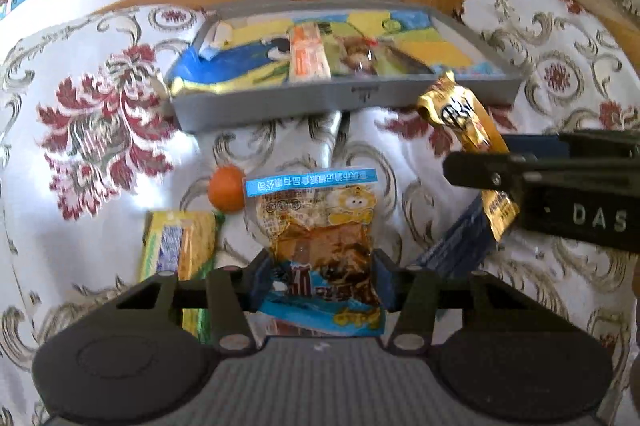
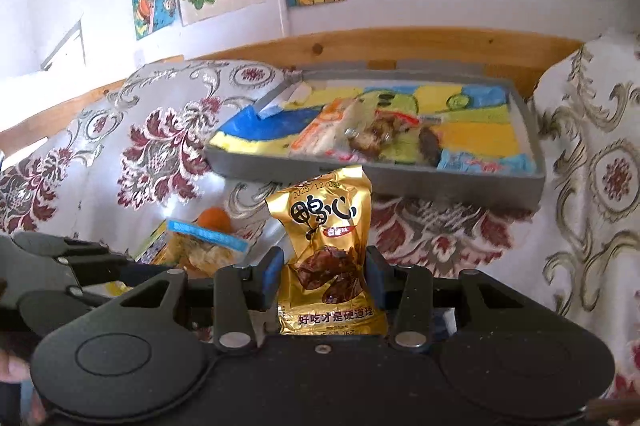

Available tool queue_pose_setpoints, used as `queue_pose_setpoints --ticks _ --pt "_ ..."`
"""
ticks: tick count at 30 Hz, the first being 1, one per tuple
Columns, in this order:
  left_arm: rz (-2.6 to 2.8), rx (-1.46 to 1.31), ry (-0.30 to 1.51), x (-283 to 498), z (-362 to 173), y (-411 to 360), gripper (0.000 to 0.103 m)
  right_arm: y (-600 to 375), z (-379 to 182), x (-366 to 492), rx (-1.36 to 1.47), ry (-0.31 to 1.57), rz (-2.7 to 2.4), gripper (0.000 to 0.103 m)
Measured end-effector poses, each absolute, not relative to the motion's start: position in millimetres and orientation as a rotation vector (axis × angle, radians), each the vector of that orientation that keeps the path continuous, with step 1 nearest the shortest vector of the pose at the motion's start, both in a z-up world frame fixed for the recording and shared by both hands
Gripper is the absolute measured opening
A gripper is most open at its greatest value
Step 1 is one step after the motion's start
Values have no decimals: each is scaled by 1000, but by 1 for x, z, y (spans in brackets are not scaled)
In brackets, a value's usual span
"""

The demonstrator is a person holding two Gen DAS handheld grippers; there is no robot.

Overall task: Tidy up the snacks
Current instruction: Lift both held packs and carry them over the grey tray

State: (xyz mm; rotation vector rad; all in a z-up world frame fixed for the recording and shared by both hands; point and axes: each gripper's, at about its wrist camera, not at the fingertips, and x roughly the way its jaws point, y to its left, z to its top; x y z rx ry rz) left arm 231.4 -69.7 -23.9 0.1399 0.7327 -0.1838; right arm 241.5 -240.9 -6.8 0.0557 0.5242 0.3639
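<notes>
A clear snack pouch (image 1: 320, 254) is clamped by the left gripper (image 1: 320, 278), and a gold snack packet (image 2: 330, 258) by the right gripper (image 2: 326, 276). Both are held before the grey tray (image 2: 400, 181) at the bed's far edge.

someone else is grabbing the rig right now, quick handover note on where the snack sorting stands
Left gripper: shut on the blue-edged snack pack, above the floral cloth.
Right gripper: shut on the gold snack packet, just short of the grey tray.
Done: several snacks already lie in the tray.
Left: drop both held packs into the tray, then collect the yellow packet and the orange round item on the cloth. A dark blue item sits by the right gripper; unclear what it is.
</notes>
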Motion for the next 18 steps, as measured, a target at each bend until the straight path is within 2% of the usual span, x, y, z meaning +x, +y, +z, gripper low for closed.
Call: queue_pose_setpoints --ticks 11,18 --pt "-165 104 589 291 33 -65 55 -256 8 258 46 436 277 45" --pt "-147 59 470 336 46 -60 55 -257 31 282 20 347 228 46"
